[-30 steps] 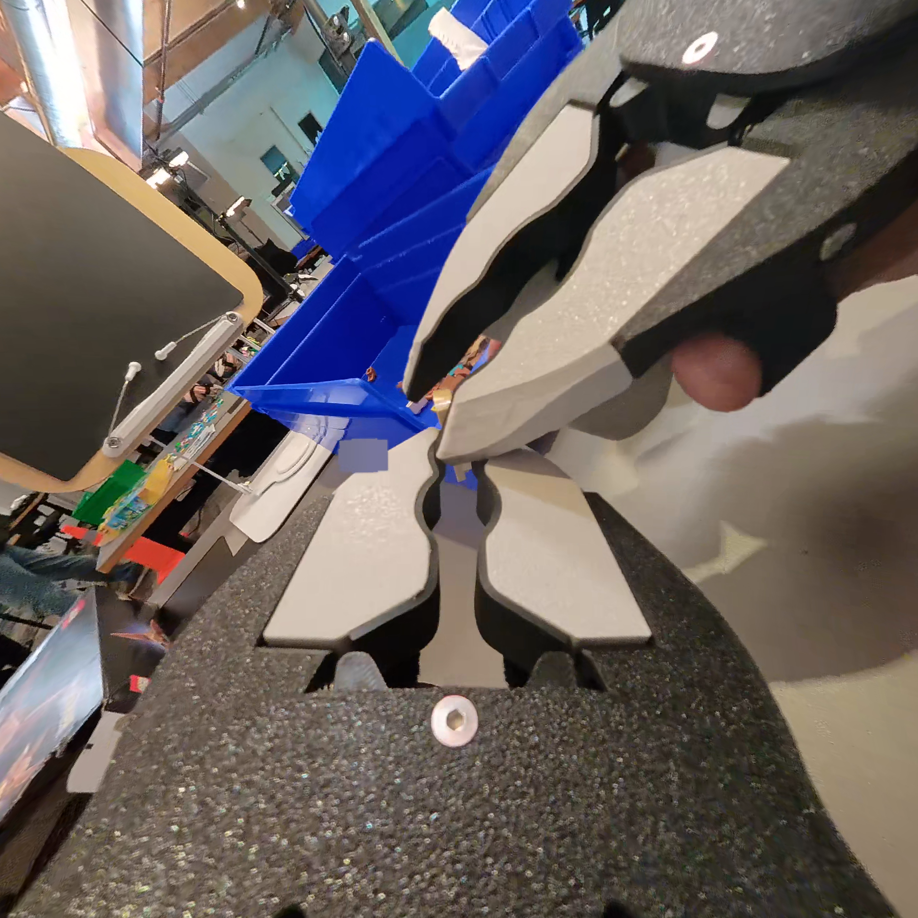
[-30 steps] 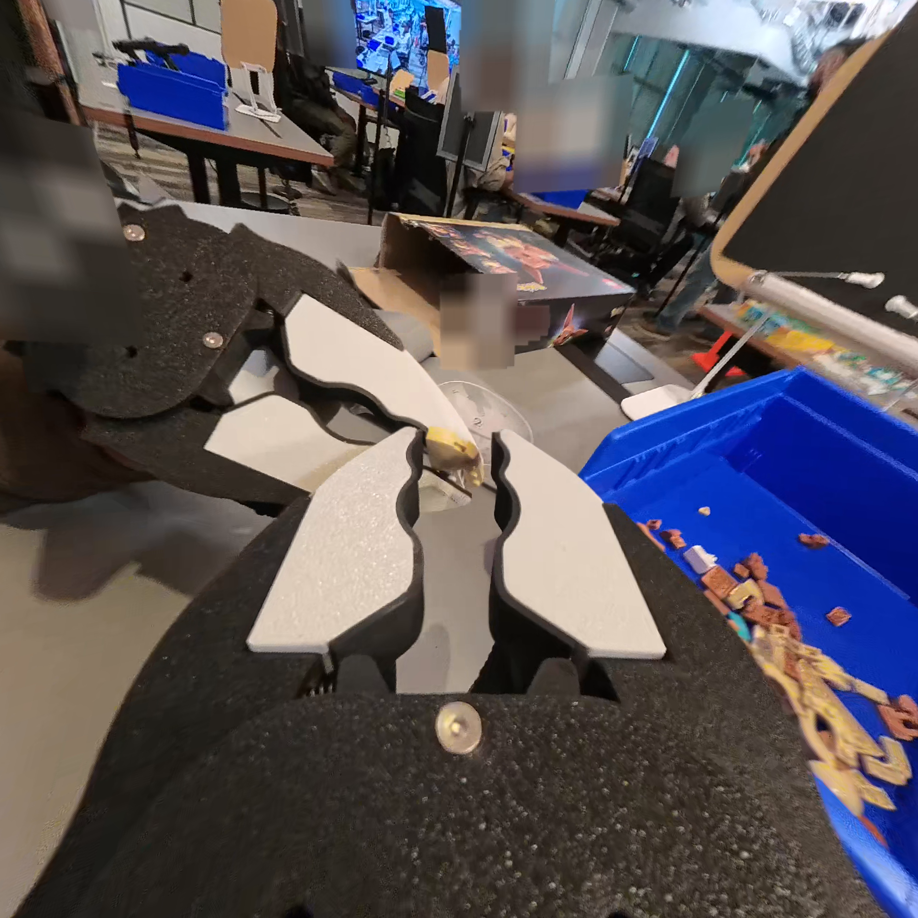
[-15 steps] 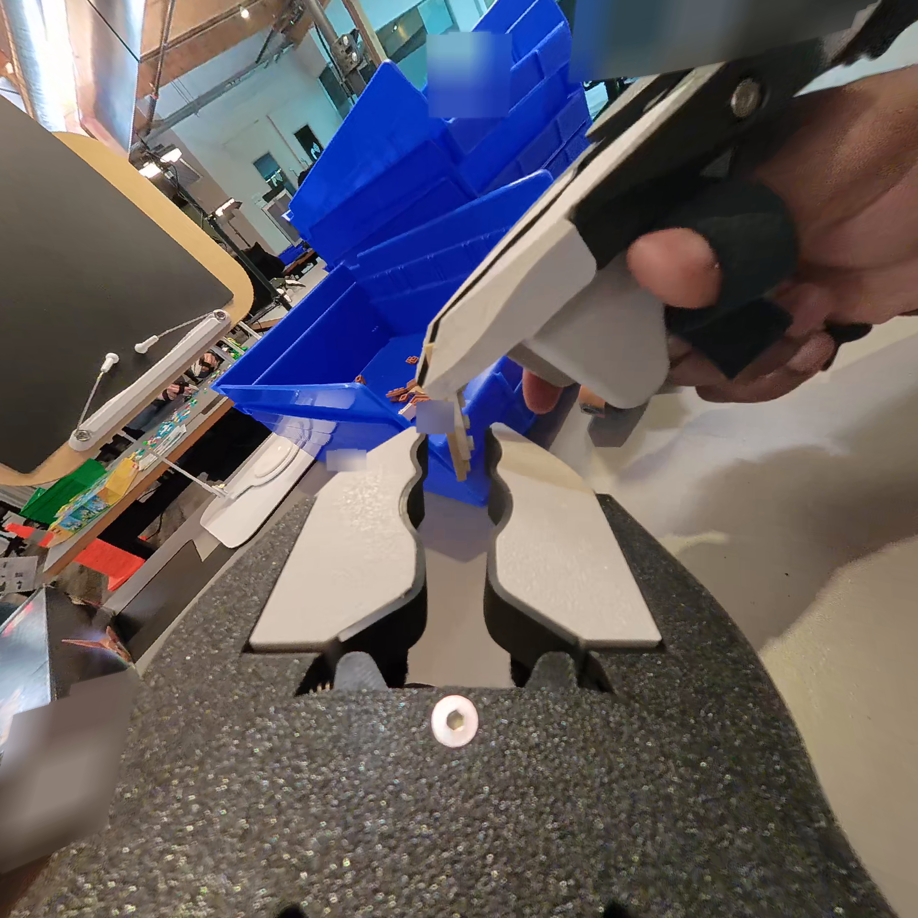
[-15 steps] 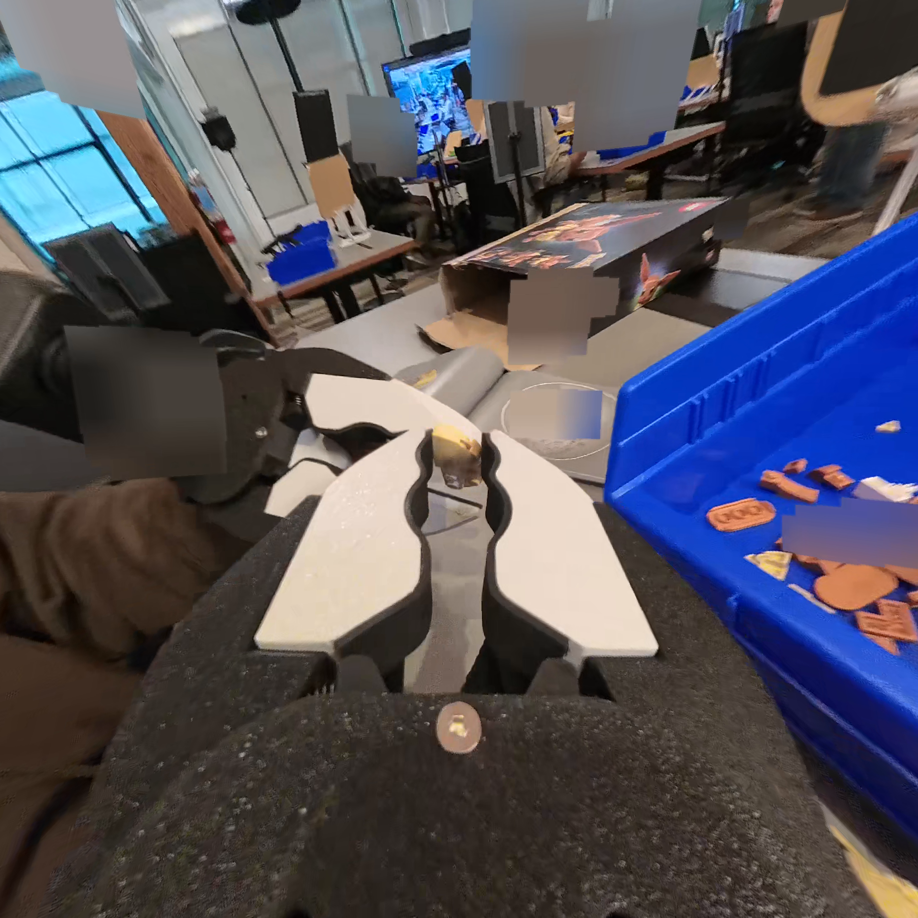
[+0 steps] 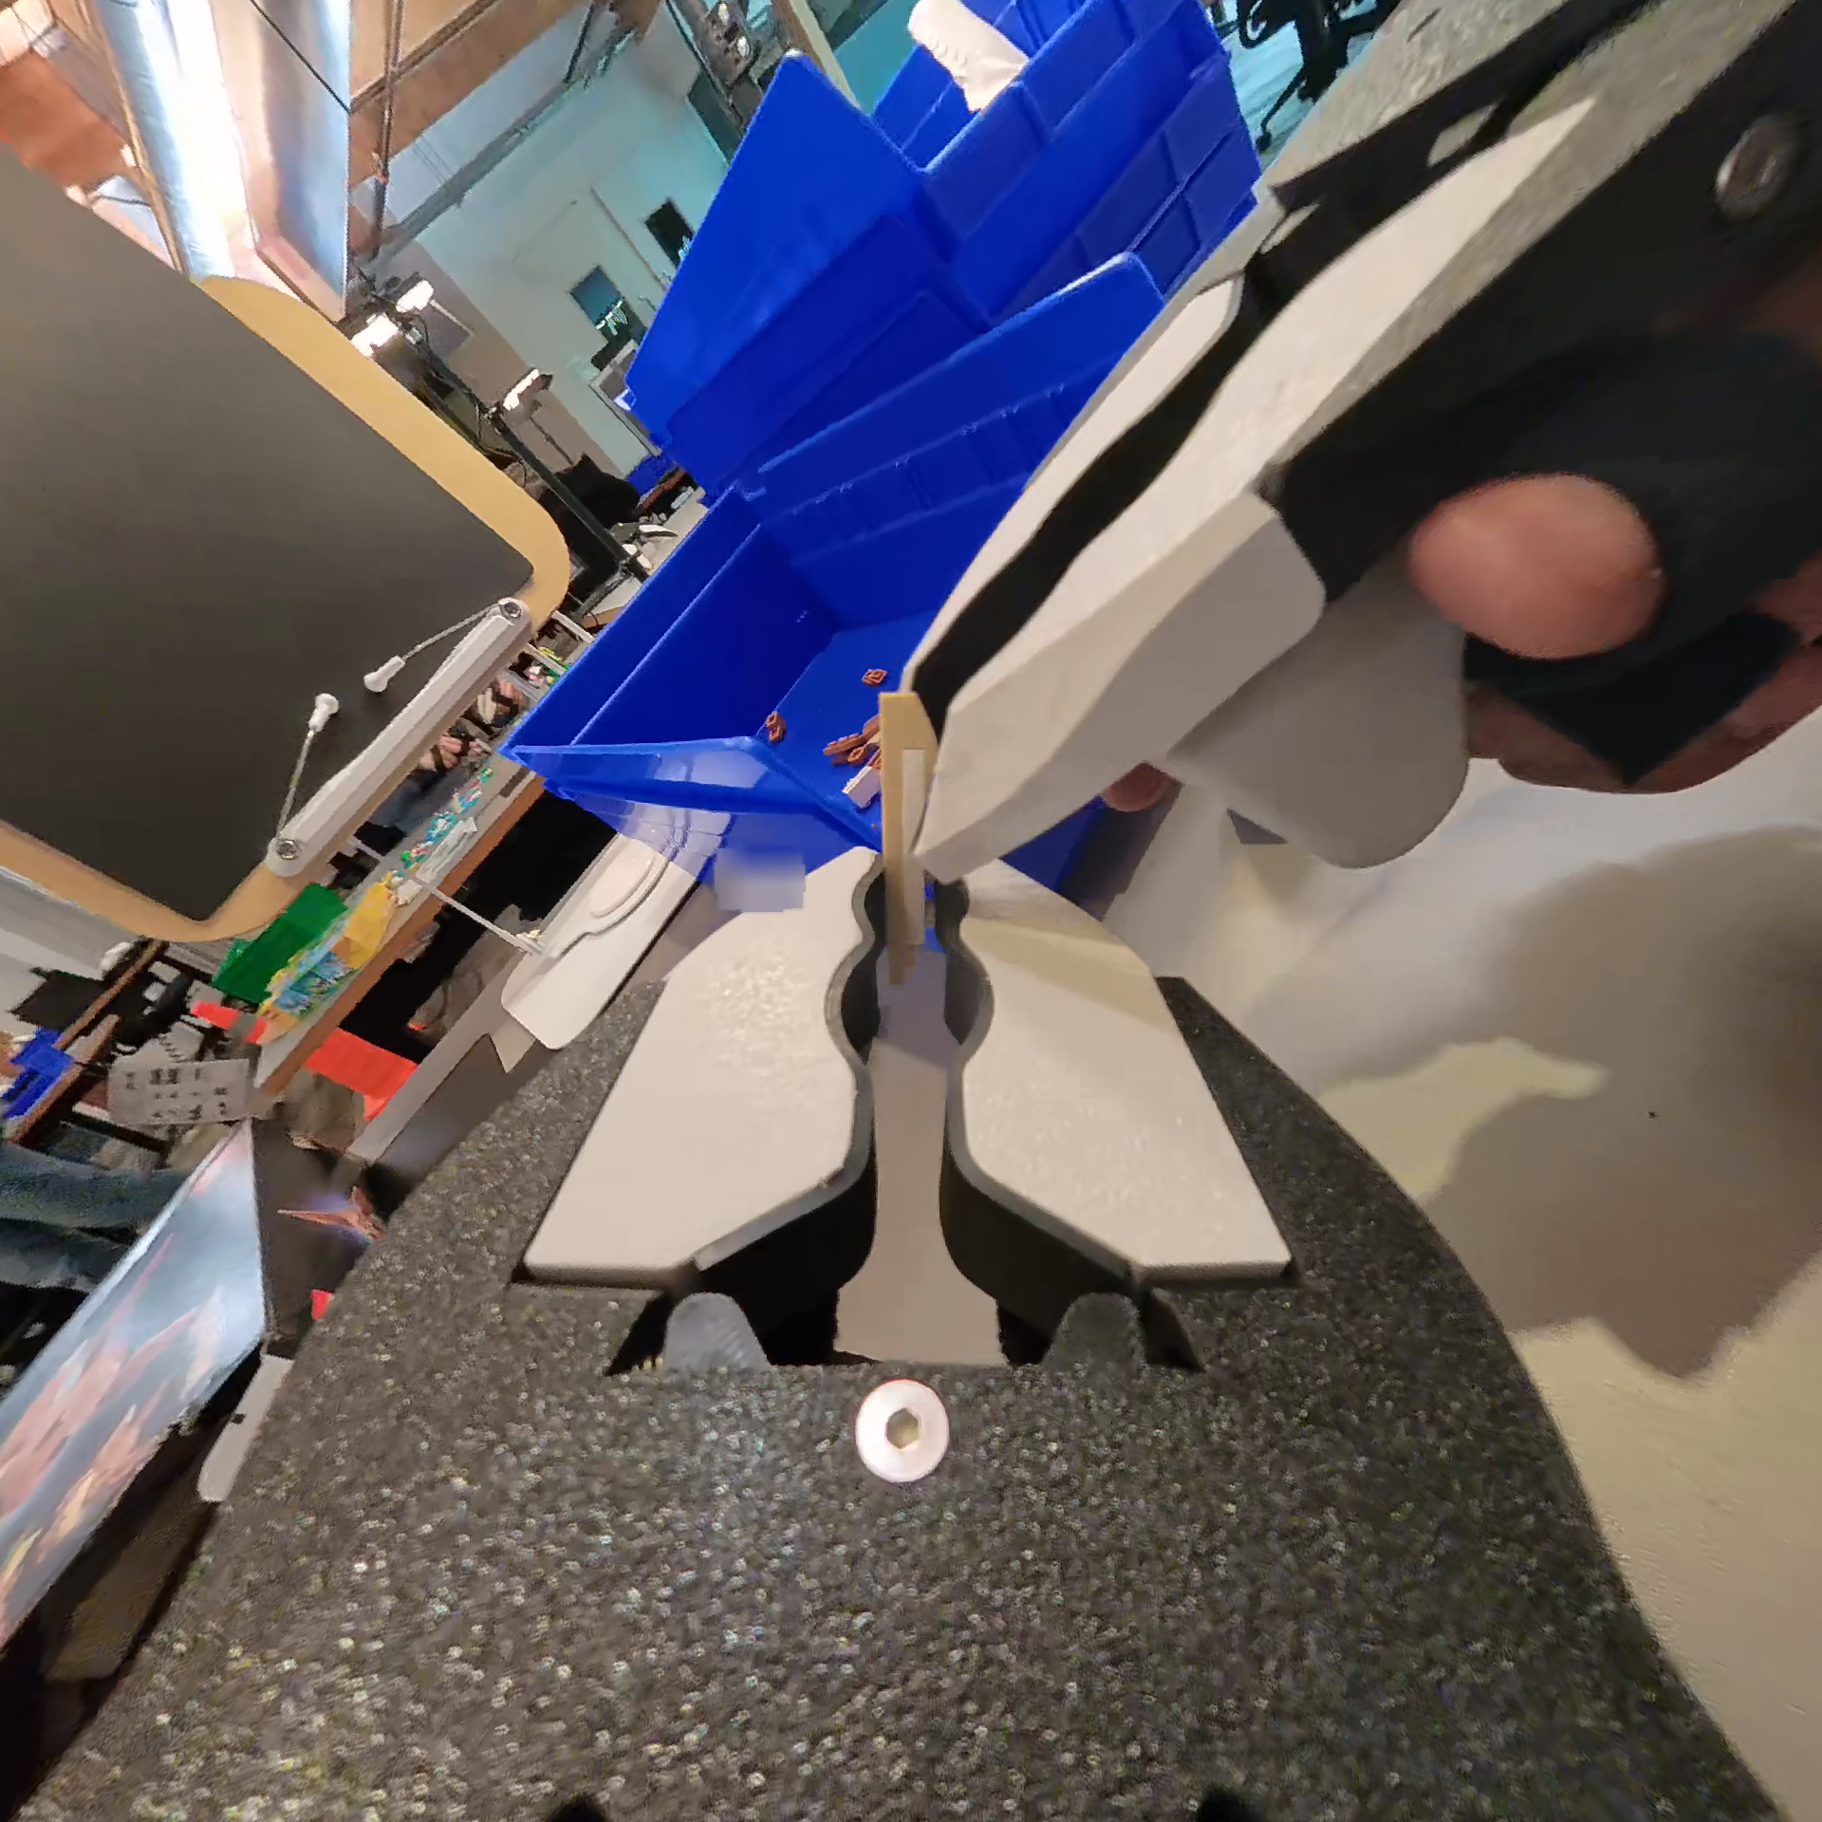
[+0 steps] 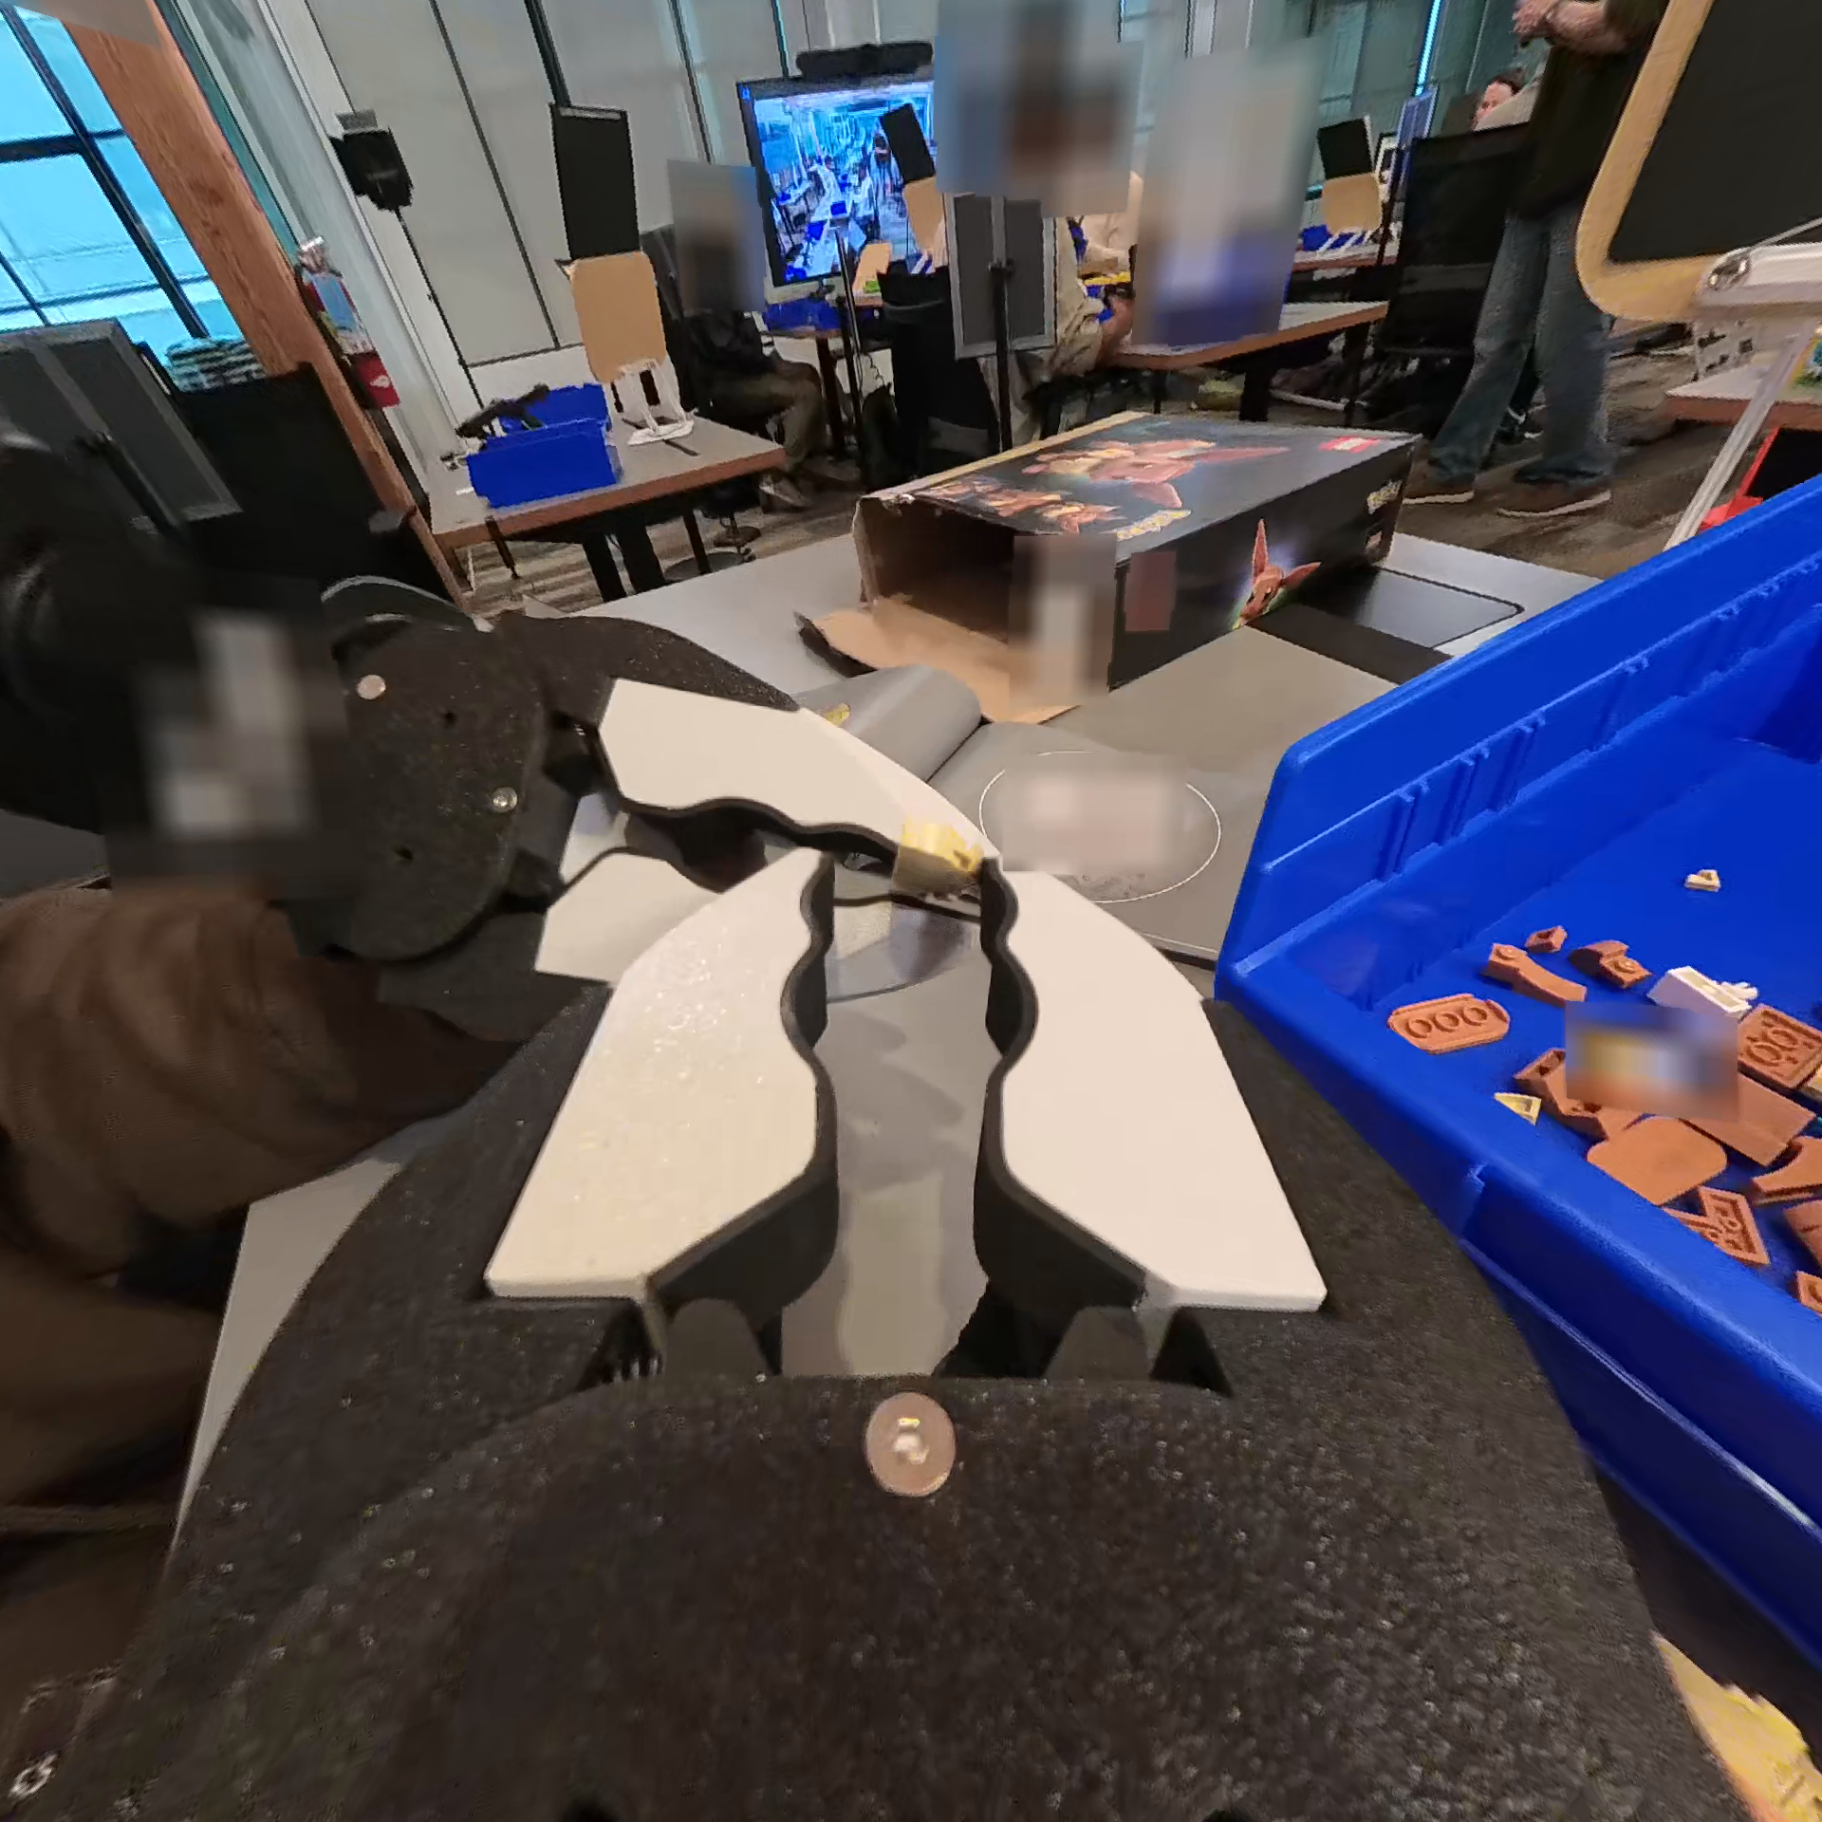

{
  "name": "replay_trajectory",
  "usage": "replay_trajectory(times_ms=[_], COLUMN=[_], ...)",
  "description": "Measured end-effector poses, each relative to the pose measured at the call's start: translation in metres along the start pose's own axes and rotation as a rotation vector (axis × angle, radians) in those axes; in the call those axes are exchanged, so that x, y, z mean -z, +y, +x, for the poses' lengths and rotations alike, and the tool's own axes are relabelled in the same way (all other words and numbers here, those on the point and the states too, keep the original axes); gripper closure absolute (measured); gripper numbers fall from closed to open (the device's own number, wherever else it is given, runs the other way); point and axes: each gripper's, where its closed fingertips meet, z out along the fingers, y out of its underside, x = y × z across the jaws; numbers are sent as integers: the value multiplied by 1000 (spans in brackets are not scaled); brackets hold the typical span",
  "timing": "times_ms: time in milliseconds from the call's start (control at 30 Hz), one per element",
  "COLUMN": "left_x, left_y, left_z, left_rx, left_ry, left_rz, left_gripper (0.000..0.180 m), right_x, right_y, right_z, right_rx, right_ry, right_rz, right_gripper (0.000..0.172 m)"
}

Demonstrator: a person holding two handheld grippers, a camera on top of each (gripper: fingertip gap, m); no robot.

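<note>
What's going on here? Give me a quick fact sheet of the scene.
Left hand-held gripper: closed on a thin tan piece
Right hand-held gripper: jaws apart, tips around the same piece
Nearby: blue bin holding small brown pieces
Behind: opened printed box on the grey table

The right gripper (image 6: 902, 887) stands open, with the left gripper (image 6: 946, 858) pinching a tan piece (image 6: 932, 860) at its tips (blue bin (image 6: 1479, 887) just right, holding brown pieces (image 6: 1656, 1114)).
</note>
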Motion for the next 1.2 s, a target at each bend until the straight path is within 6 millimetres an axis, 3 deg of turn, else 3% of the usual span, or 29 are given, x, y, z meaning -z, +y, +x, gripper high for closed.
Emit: replay_trajectory(times_ms=[100,300,433,733,800,967,1067,1200], left_x=[0,3,7,14,15,10,6,4], left_y=[-2,-7,-13,-19,-20,-17,-13,-13], left_z=[2,7,13,33,34,24,14,9], left_rx=[-57,-82,-49,63,89,37,-10,-84], left_ry=[-17,28,109,328,351,231,115,5], left_rz=[2,41,85,132,143,120,85,68], left_gripper=[173,172,172,170,172,173,173,173], right_x=[0,5,11,25,26,21,19,14], right_y=[3,4,3,9,9,5,2,-5], right_z=[2,-1,-6,-16,-15,-9,-10,-14], right_rx=[1,111,248,316,311,297,276,265], right_ry=[9,-14,-48,-202,-207,-110,-88,-22], right_rz=[-11,-16,-11,-47,-32,-11,4,76], right_gripper=[154,154,154,154,166,165,145,141])
